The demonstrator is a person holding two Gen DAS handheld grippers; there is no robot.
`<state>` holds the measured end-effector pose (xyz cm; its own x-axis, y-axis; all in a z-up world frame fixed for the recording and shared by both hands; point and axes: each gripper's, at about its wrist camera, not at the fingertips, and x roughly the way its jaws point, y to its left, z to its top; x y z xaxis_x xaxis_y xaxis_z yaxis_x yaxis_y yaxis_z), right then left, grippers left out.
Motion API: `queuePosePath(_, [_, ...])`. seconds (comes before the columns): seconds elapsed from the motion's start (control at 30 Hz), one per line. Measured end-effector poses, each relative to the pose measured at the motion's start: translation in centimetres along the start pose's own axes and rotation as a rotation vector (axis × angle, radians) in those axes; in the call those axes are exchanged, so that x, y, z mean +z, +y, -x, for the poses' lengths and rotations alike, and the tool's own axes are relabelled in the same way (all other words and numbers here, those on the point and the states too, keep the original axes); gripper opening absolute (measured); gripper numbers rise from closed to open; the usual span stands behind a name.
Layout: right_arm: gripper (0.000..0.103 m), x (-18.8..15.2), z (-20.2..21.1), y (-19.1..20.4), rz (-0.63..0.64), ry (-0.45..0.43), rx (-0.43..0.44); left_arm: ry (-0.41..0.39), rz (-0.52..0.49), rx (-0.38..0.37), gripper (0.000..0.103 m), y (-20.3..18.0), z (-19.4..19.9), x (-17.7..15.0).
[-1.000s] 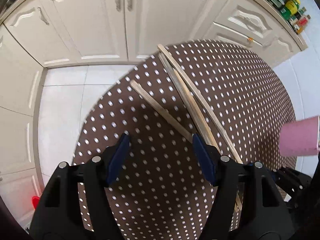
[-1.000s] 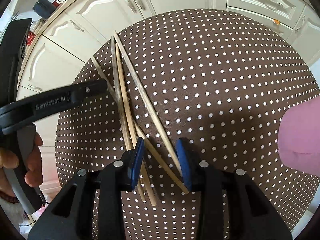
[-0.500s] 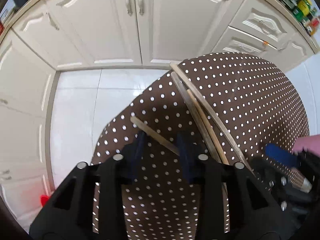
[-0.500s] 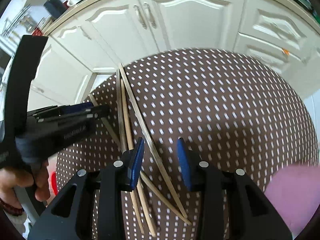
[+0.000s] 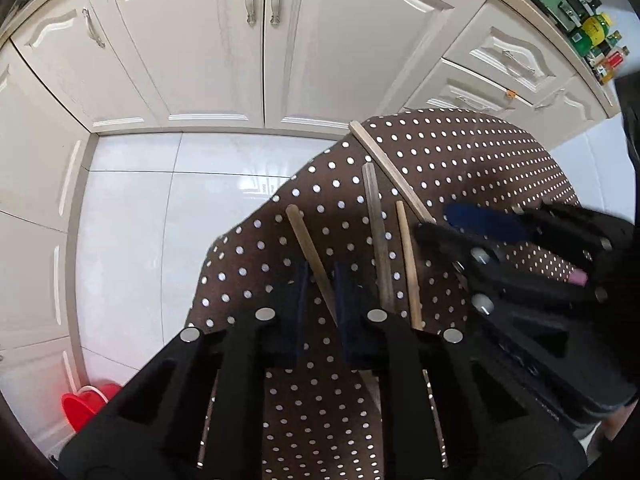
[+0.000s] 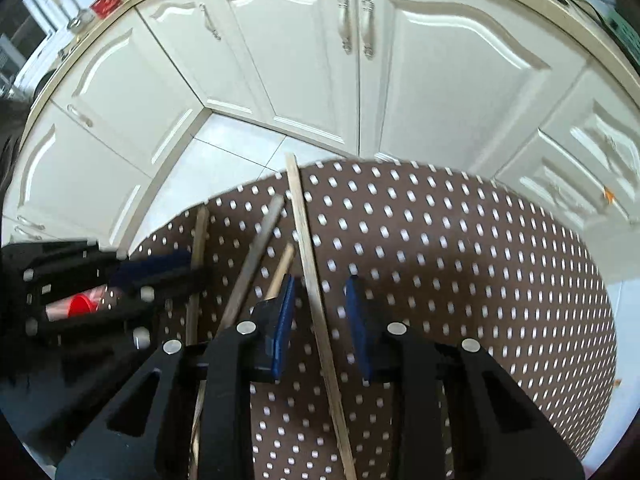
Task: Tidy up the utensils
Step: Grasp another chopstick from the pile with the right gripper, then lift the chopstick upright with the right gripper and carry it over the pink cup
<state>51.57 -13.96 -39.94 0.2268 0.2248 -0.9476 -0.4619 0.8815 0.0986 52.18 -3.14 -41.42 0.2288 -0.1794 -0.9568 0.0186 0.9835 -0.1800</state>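
Several wooden chopsticks lie on a brown table with white dots [image 5: 480, 168]. My left gripper [image 5: 320, 292] has its jaws nearly closed around one light chopstick [image 5: 306, 240], which runs between the pads. A darker chopstick [image 5: 376, 224] and another light one [image 5: 406, 248] lie just right of it. My right gripper [image 6: 320, 312] straddles a long pale chopstick [image 6: 304, 232] with its jaws apart, not touching it. It also shows in the left wrist view [image 5: 500, 240], at the right. The left gripper shows in the right wrist view [image 6: 120, 276], at the left.
White kitchen cabinets [image 5: 264, 40] and a white tiled floor [image 5: 140, 220] lie beyond the table's edge. A red bucket [image 5: 84, 404] stands on the floor at lower left. Bottles [image 5: 596, 36] stand on the counter at upper right.
My left gripper closed from wide open onto the leftmost chopstick. Both grippers tilted up and pulled back toward the near table edge. The pink cup has left both views.
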Motion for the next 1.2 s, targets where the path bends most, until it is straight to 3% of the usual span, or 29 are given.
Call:
queuePosePath(0.17, [0.006, 0.8, -0.8, 0.9, 0.054, 0.001, -0.029, -0.003, -0.024, -0.034, 0.008, -1.0, 0.2, -0.5])
queuePosePath(0.37, [0.005, -1.2, 0.9, -0.3, -0.021, -0.019, 0.005, -0.034, -0.049, -0.067, 0.006, -1.9, 1.9, -0.5])
queuePosePath(0.73, [0.005, -5.4, 9.7, -1.4, -0.242, -0.222, 0.057, -0.108, -0.125, -0.127, 0.006, -3.8, 7.3, -1.8])
queuePosePath(1.0, [0.005, -7.7, 16.8, 0.0, -0.286, -0.396, 0.030, -0.211, -0.226, -0.193, 0.006, -6.1, 14.1, -3.0])
queuePosePath(1.2, [0.005, -10.1, 20.0, 1.6, -0.314, -0.472, 0.021, -0.262, -0.277, -0.230, 0.006, -6.8, 17.9, -4.8])
